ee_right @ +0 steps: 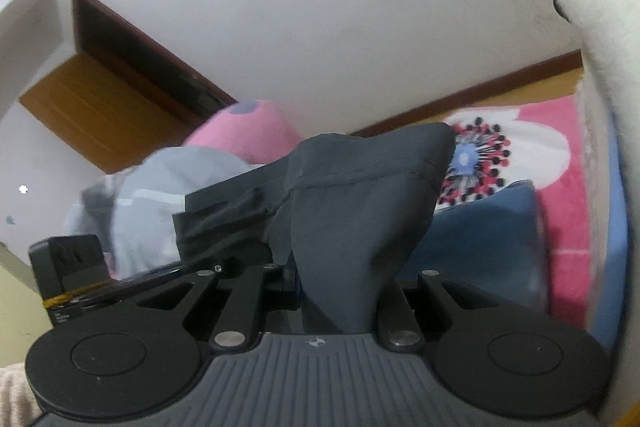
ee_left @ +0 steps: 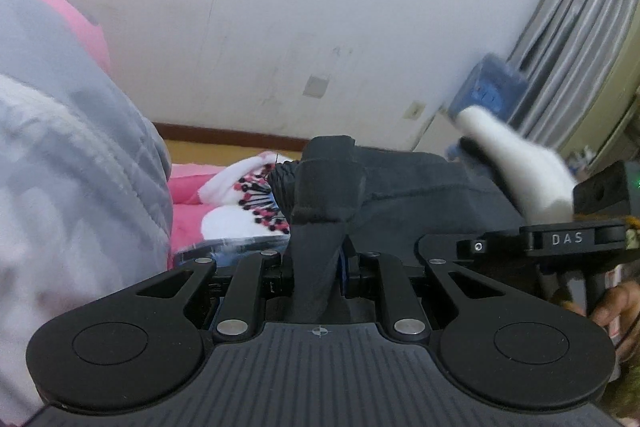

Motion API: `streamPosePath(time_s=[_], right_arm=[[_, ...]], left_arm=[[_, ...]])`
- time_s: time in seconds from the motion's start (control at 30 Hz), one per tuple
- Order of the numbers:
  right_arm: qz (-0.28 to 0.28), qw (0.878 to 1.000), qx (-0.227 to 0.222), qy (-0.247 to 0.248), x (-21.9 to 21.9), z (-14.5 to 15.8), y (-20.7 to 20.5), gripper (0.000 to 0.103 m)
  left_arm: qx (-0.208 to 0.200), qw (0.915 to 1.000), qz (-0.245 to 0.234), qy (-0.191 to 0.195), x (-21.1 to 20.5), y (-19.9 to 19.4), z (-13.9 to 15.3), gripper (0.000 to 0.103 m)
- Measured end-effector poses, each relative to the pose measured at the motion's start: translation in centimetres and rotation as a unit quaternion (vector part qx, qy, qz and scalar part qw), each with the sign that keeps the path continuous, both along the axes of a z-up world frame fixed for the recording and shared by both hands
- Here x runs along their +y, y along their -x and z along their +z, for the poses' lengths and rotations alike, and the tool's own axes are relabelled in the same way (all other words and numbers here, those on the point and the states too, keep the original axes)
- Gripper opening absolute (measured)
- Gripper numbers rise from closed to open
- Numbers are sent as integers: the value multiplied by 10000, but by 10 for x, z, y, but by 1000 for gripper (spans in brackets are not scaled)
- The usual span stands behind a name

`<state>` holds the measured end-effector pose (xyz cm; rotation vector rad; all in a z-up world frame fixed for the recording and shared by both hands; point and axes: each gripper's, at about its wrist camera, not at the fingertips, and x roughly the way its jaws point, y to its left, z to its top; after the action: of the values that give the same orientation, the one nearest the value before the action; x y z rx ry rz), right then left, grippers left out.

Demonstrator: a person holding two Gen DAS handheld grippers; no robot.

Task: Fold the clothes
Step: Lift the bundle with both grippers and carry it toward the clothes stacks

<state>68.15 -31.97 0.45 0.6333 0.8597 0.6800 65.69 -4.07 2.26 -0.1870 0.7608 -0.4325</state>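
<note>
Each camera rides just behind its claw, looking forward and slightly down, very close to the dark garment (ee_left: 400, 187). Both views share the flowered pink bedspread (ee_right: 560, 163) and white wall (ee_left: 320, 7).

My left gripper (ee_left: 320, 259) points forward and somewhat downward, jaws drawn in close on a bunch of the dark garment (ee_left: 400, 187), which rises out from between them. My right gripper (ee_right: 340, 283) is in the same attitude, jaws likewise nearly together and pinching a fold of that same dark cloth. From the left wrist view the right tool sits just to the right, level with the left, and the fingers of my right hand (ee_left: 612, 303) curl round its handle. Fingertips of both grippers are hidden under the fabric.
</note>
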Motion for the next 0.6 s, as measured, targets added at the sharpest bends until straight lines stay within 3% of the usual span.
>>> streamPosePath(time_s=[0.37,0.43,0.5,0.6], right_arm=[[29,9946,254,1004,29,-33,-42,16],[-57,9903,396,1330,32,-41,-47,22],[-139,9856,537,1595,33,-44,-51,43],[-351,9860,547,1538,24,-41,-52,51]], left_arm=[[382,9986,315,-210,5,-31,-40,18],[466,9981,320,-247,5,-35,-42,24],[594,9971,367,-302,5,-39,-39,34],[663,9965,456,-226,12,-44,-37,36]])
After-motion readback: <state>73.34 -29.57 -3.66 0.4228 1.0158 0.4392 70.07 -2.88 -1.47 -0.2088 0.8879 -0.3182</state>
